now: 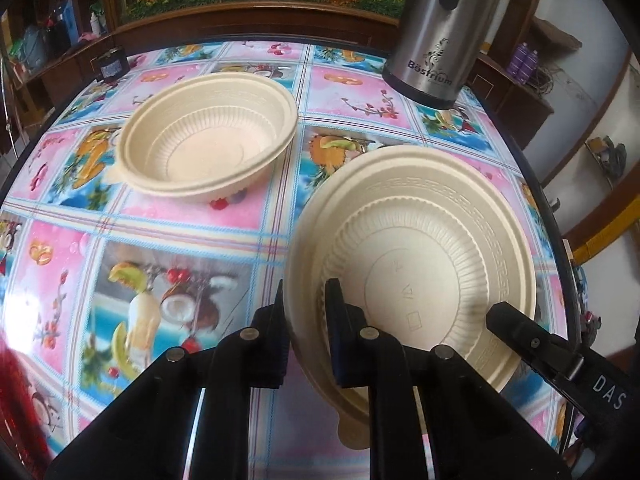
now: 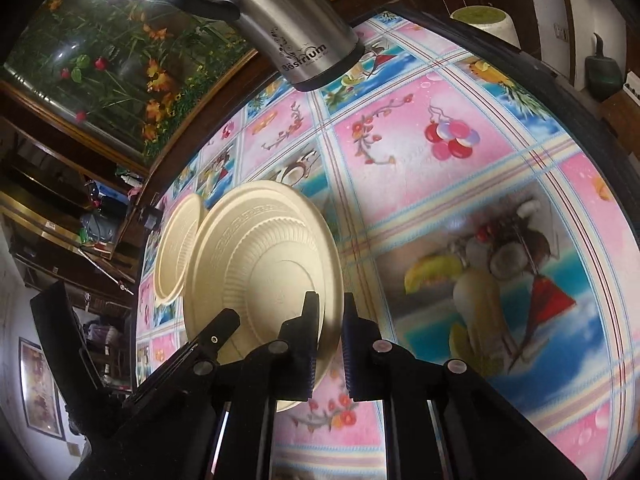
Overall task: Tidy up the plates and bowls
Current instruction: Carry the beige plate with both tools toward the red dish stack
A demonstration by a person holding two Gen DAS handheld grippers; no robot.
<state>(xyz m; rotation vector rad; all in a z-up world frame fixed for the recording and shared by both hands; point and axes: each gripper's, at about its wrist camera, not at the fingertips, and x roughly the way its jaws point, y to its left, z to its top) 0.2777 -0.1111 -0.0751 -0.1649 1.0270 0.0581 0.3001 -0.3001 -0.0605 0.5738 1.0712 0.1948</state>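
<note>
Left gripper (image 1: 306, 312), left wrist view: jaws clamped on the near rim of a cream bowl (image 1: 416, 264), one finger outside the wall, one inside. Bowl is tilted, its far side raised off the tablecloth (image 1: 180, 240), inside facing the camera. Right gripper's finger (image 1: 532, 340) enters from the right and lies on the bowl's right rim. Second bowl (image 1: 208, 136) sits flat and upright on the cloth, well apart, toward the far left. Steel flask (image 1: 440, 32) marked "Bestrium" stands at the far right edge of the table. Small dark box (image 1: 111, 65) at the far left edge.

Right wrist view: right gripper (image 2: 328, 320) closed on the same bowl's (image 2: 260, 264) rim, one finger inside, one outside; wall is pinched between the pads. Left gripper's finger (image 2: 218, 330) shows at the lower left, on the rim's other side. So both tools hold one bowl, at opposite rims. Second bowl (image 2: 176, 248) appears just behind it, partly hidden; touching or not, cannot tell here. Flask (image 2: 304, 44) at top, on the cloth (image 2: 460, 200).
</note>
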